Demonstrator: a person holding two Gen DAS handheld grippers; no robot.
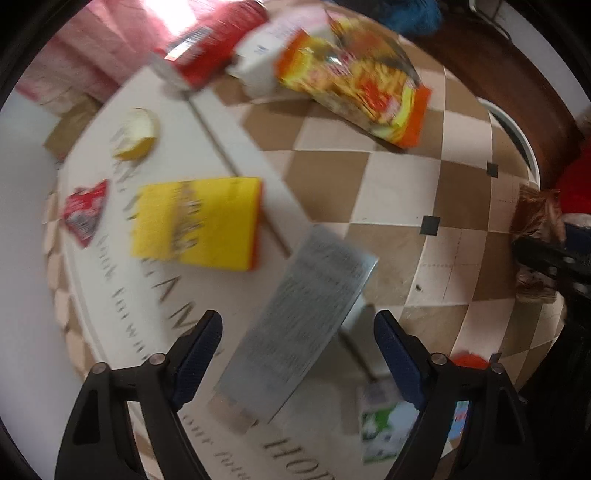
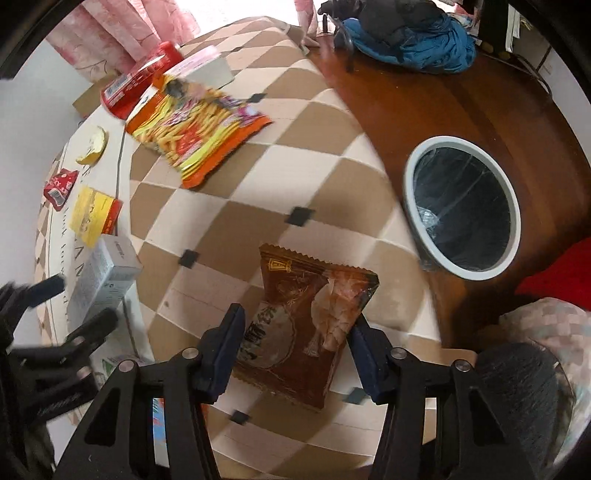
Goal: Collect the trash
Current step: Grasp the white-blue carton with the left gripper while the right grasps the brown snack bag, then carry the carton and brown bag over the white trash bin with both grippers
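My left gripper [image 1: 299, 328] is open over a grey printed box [image 1: 299, 317] that lies between its fingers on the table. My right gripper [image 2: 297, 328] is open with a brown snack packet [image 2: 314, 317] lying between its fingers. Further back lie a yellow box [image 1: 197, 221], a small red wrapper [image 1: 85, 212], a lemon piece [image 1: 138, 134], an orange-yellow snack bag [image 2: 195, 129], a red can [image 2: 140, 79] and a white carton [image 2: 207, 68]. A white-rimmed trash bin [image 2: 461, 206] with a dark liner stands on the floor at right.
The table has a checkered cloth [image 2: 295, 155] and a white lettered mat [image 1: 122, 306]. A green-white packet [image 1: 384, 424] lies near the left gripper. Brown wooden floor [image 2: 424, 92], a blue jacket [image 2: 413, 44] and pink curtains [image 2: 110, 33] lie beyond.
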